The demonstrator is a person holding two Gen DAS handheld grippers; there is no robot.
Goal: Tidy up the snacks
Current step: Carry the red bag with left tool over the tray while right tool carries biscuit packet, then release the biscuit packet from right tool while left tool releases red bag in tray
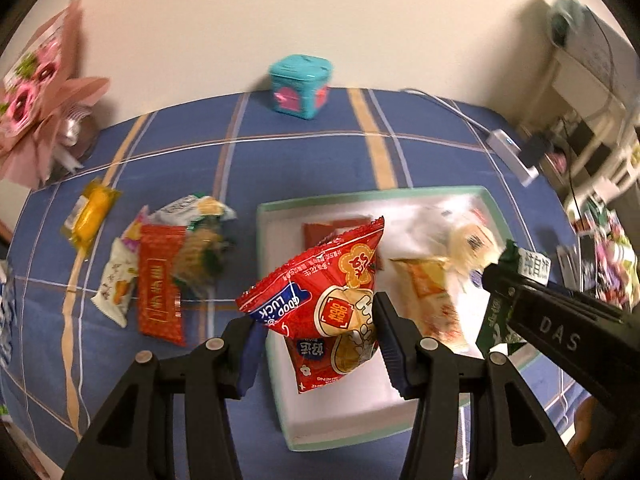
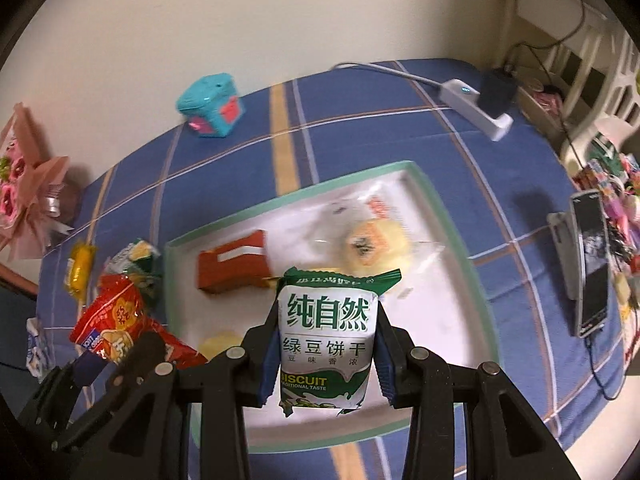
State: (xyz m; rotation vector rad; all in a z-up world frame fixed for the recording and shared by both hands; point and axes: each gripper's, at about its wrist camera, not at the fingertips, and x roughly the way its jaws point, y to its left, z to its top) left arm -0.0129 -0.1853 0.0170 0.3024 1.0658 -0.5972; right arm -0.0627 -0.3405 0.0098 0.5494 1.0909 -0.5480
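My left gripper (image 1: 316, 336) is shut on a red snack packet (image 1: 320, 288) and holds it above the near left part of the white tray (image 1: 344, 412). My right gripper (image 2: 326, 354) is shut on a green-and-white biscuit packet (image 2: 326, 336) above the tray's (image 2: 444, 216) near side. In the tray lie a red box (image 2: 232, 266), a clear-wrapped yellow pastry (image 2: 376, 246) and an orange packet (image 1: 432, 292). Several loose snacks (image 1: 160, 268) lie on the blue cloth left of the tray, with a yellow candy (image 1: 92, 212) farther left.
A teal box (image 1: 300, 86) stands by the far wall. A pink bouquet (image 1: 36, 92) is at the far left. A white power strip (image 2: 476, 108) with cables lies at the far right. A phone (image 2: 592, 260) lies on the right, with clutter beyond it.
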